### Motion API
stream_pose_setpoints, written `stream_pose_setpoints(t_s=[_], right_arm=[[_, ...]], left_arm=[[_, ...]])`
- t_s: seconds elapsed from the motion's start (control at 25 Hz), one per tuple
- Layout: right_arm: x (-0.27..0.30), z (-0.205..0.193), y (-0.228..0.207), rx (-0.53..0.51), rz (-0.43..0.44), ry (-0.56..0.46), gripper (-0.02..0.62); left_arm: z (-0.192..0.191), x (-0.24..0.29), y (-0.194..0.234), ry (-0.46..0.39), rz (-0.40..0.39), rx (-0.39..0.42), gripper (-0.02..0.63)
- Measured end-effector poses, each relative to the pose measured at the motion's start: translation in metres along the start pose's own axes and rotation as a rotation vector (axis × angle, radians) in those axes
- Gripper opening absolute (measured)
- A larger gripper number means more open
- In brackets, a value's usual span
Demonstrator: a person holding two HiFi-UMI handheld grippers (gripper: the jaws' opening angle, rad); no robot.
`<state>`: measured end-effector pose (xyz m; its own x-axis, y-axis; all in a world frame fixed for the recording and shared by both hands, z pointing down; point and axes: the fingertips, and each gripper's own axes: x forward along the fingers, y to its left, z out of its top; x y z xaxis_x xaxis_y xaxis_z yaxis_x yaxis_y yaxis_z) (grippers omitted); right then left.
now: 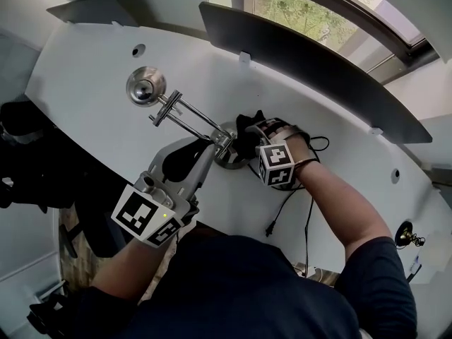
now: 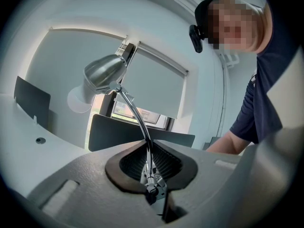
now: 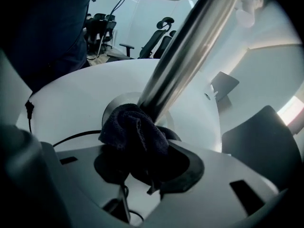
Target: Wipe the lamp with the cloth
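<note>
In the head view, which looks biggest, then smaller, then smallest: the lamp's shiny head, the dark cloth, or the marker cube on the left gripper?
1. Left marker cube, but it is nearest the camera, so that may be why.
2. Lamp head.
3. Cloth, bunched up and partly hidden.

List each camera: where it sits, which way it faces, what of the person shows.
Head view: on the head, facing steeply down at the desk, lamp, left gripper and right gripper; forearms and torso show.
Left gripper view: on that gripper, facing up the lamp's stem it clamps; the person's arm shows right.
Right gripper view: low by the lamp's base, facing along the stem past its cloth; torso left.
All three share the lamp.
</note>
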<state>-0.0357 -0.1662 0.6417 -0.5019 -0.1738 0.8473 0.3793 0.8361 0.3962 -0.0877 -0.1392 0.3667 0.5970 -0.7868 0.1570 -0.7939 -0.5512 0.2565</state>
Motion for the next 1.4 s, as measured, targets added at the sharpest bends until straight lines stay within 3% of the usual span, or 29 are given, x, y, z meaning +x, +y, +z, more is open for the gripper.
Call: stream_pose_setpoints(t_s=[0.2,0.68,0.84,1.0,1.16,1.4], right_arm=[[0.003,0.002,-0.02,-0.153,-0.024,0.043,0.163],[0.022,0.019,-0.047,-0.22,0.0,-0.006,0.158],[0.026,0.012,-0.042,-0.165,0.006,-0.008,0.158],[0.015,0.01,-0.048,-0.107,-0.064,-0.016,0.16],[-0.014,0.001,-0.058,0.052,-0.155,-0.01,0.16],[-0.06,0.006,-0.044,0.258,-0.236,-0.006,0.158]], left_arm=[[0.0,0.0,0.0,-0.004,0.004,0.002,0.043],[0.0,0.0,0.0,-0.002,0.004,0.007,0.043],[-0.001,0.0,0.001,0.001,0.008,0.001,0.043],[-0.003,-0.001,-0.001,0.033,0.011,0.034,0.043],[-0.008,-0.01,-0.005,0.063,0.0,0.046,0.095],[-0.01,-0.035,-0.011,0.068,-0.049,0.043,0.097]])
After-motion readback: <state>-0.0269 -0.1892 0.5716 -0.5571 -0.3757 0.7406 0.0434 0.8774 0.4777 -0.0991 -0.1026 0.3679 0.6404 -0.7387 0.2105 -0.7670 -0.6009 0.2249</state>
